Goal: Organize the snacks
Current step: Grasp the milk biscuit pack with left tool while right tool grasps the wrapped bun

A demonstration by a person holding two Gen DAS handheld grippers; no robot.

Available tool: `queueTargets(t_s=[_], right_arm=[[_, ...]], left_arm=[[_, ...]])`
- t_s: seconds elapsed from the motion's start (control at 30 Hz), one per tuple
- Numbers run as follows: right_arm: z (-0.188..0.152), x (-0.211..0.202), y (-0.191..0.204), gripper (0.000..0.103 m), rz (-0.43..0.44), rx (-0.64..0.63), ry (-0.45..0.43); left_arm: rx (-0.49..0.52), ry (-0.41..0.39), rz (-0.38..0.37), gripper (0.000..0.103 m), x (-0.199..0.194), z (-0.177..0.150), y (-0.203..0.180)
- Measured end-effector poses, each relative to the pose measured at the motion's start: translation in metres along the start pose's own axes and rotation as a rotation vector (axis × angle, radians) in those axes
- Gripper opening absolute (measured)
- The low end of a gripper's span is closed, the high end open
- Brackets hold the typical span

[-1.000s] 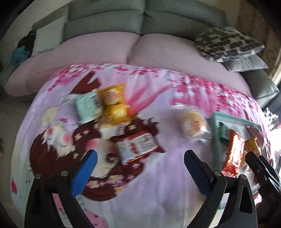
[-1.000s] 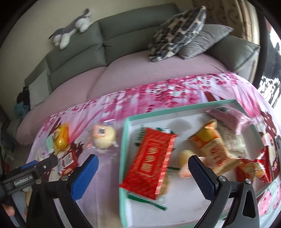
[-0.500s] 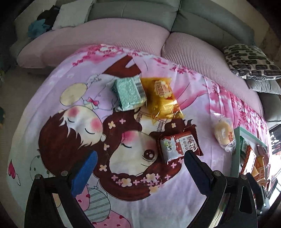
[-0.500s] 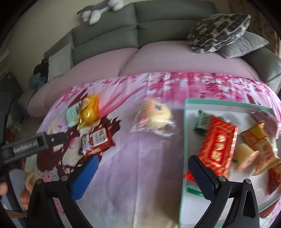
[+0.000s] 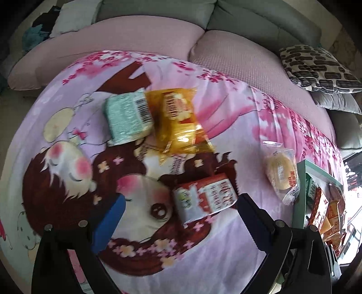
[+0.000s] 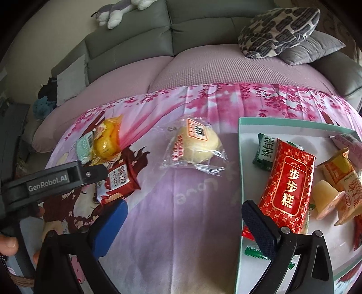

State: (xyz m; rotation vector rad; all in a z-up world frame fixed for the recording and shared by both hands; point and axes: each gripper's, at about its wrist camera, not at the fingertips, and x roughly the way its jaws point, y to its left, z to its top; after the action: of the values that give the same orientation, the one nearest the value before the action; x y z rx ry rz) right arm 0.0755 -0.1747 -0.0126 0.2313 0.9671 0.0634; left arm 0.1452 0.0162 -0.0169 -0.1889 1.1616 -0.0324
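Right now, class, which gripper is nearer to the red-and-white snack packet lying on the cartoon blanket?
Left. The left gripper is open just short of the red-and-white packet, fingers framing it. The right gripper hangs open further off, between that packet and the tray.

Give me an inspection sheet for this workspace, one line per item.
Surface: pink cartoon-print cloth spread flat over the table.
Job's things: mint-rimmed tray holds a red cake packet and several other snacks; still out on the cloth are a clear-wrapped bun, a red-and-white packet, a yellow packet and a mint packet.
Clutter: nothing seen.
Grippers: left gripper open, empty, over the red-and-white packet; right gripper open, empty.
Cables: nothing seen.
Surroundings: pink-covered grey sofa, patterned cushion, plush toy.
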Motion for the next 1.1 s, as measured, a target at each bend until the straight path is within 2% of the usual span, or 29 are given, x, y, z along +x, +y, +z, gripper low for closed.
queueTargets(t_s=[0.17,0.3,0.7,0.83,0.87,0.9,1.1], right_arm=[[0.001,0.001,-0.004,0.099,-0.015,0.013,0.000],[0.001,0.004,-0.007,0.099,-0.017,0.027,0.007],[-0.002,0.008,-0.008,0.099,-0.015,0.036,0.017],[-0.001,0.004,-0.009,0.099,-0.025,0.038,0.001],[0.000,0.003,-0.008,0.099,-0.030,0.037,-0.003],[0.001,0.002,-0.008,0.099,-0.033,0.037,-0.009],[0.015,-0.007,-0.014,0.091,-0.023,0.044,-0.046]], left_arm=[[-0.008,0.038,-0.054,0.097,0.015,0.004,-0.009],[-0.012,0.066,-0.072,0.079,0.026,0.004,-0.013],[-0.035,0.074,-0.103,0.072,0.036,0.002,-0.012],[-0.044,0.071,-0.109,0.067,0.033,0.002,-0.009],[-0.046,0.068,-0.109,0.059,0.033,0.003,-0.009],[-0.048,0.059,-0.105,0.057,0.032,0.003,-0.008],[-0.079,0.068,-0.144,0.055,0.033,0.008,0.001]])
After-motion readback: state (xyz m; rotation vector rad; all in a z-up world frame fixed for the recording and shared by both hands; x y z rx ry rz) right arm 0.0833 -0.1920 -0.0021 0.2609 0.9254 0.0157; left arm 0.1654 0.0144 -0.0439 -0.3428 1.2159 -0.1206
